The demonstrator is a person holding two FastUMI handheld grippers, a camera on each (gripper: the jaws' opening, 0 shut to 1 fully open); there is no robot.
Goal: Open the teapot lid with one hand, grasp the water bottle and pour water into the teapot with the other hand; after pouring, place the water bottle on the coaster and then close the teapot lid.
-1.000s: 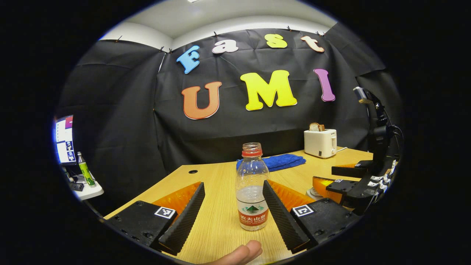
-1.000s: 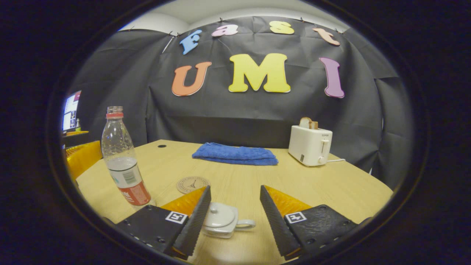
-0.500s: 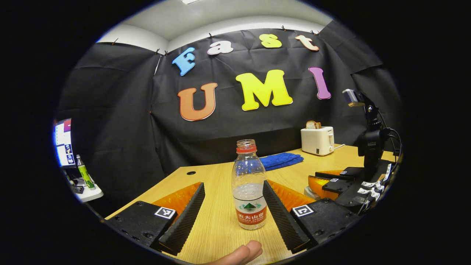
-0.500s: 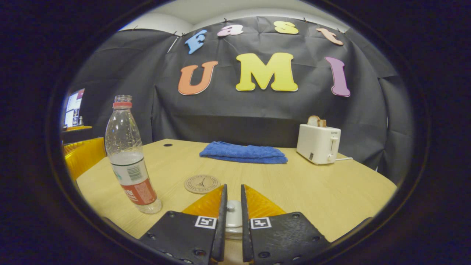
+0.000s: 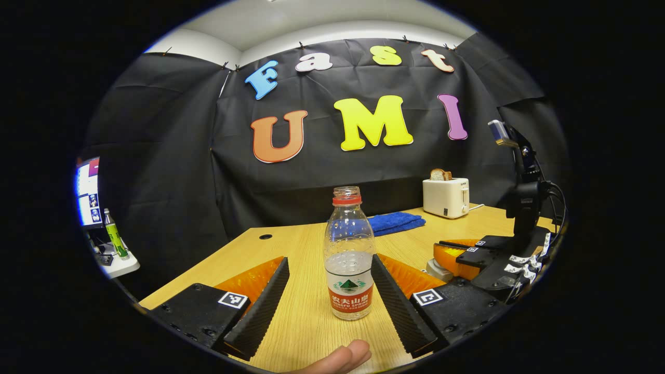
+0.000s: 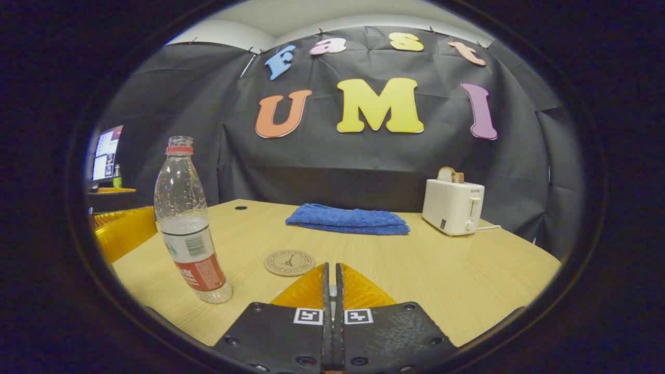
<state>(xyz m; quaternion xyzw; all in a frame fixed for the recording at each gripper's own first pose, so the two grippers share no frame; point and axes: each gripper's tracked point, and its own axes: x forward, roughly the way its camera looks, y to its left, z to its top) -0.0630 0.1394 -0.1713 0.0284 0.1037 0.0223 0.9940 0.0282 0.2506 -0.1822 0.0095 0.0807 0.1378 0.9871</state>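
A clear water bottle [image 5: 349, 259] with a red neck ring, no cap and a red label stands upright on the wooden table [image 5: 306, 322], about a third full. My left gripper [image 5: 329, 259] is open around it, the right finger close to the bottle's side. In the right gripper view the bottle [image 6: 189, 234] stands at the left, and a round coaster [image 6: 289, 262] lies just ahead. My right gripper [image 6: 331, 266] is shut on the teapot lid's knob; a white sliver [image 6: 332, 305] shows between the fingers. The teapot [image 5: 435, 270] peeks out under that gripper [image 5: 446, 253].
A folded blue towel [image 6: 347, 218] and a white toaster [image 6: 454, 206] with bread sit at the back of the table. A thumb [image 5: 337, 358] shows at the bottom edge. A monitor [image 5: 88, 192] and a green bottle [image 5: 114, 240] stand off the table's left.
My right gripper has shut from wide open onto the teapot lid's knob, hiding the teapot. The left gripper stays open around the bottle and has shifted only slightly.
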